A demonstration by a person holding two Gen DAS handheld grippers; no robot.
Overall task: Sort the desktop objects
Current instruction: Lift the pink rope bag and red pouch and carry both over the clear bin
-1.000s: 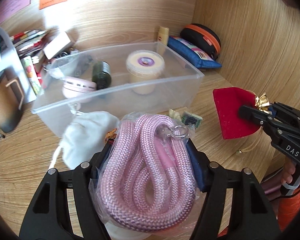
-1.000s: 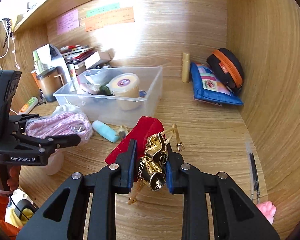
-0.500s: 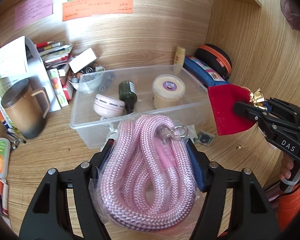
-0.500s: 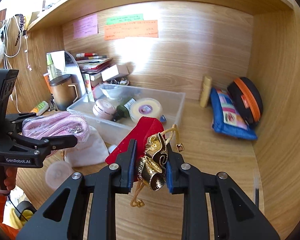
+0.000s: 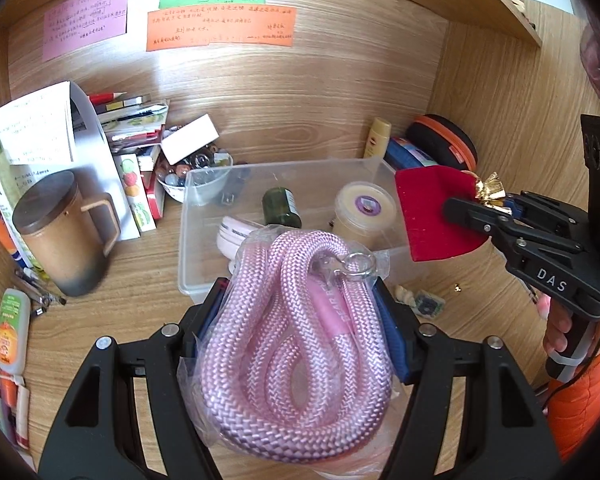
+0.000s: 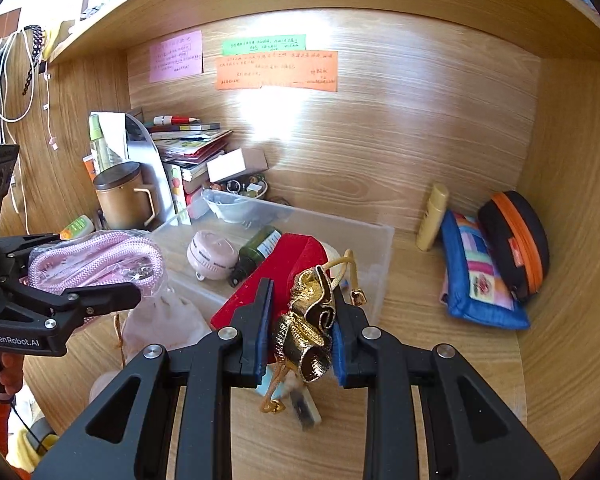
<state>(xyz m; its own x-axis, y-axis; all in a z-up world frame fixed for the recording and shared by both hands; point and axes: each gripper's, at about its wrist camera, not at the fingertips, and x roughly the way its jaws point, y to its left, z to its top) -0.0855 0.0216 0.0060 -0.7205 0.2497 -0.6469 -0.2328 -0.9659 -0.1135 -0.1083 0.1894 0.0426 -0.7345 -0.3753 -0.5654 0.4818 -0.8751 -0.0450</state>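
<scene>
My left gripper [image 5: 300, 304] is shut on a coiled pink rope in a clear plastic bag [image 5: 296, 344] and holds it above the near edge of a clear plastic bin [image 5: 196, 240]. It also shows in the right wrist view [image 6: 96, 264]. My right gripper [image 6: 300, 320] is shut on the gold-trimmed neck of a red velvet pouch [image 6: 276, 272] and holds it over the bin's right end [image 6: 384, 248]. The pouch shows in the left wrist view [image 5: 432, 212]. The bin holds a pink round gadget [image 6: 212, 254], a dark green bottle [image 5: 281, 206] and a cream jar [image 5: 365, 210].
A brown lidded mug [image 5: 64, 236], books and a small bowl [image 5: 198, 184] stand at the back left. A yellow tube [image 6: 432, 216], a blue pouch [image 6: 476, 276] and a black-orange case [image 6: 514, 240] lie at the back right. A white cloth bag [image 6: 160, 320] lies in front of the bin.
Both grippers have risen and pulled back with their loads; the bin and back wall notes now show from higher up. The rope and the red pouch stay gripped.
</scene>
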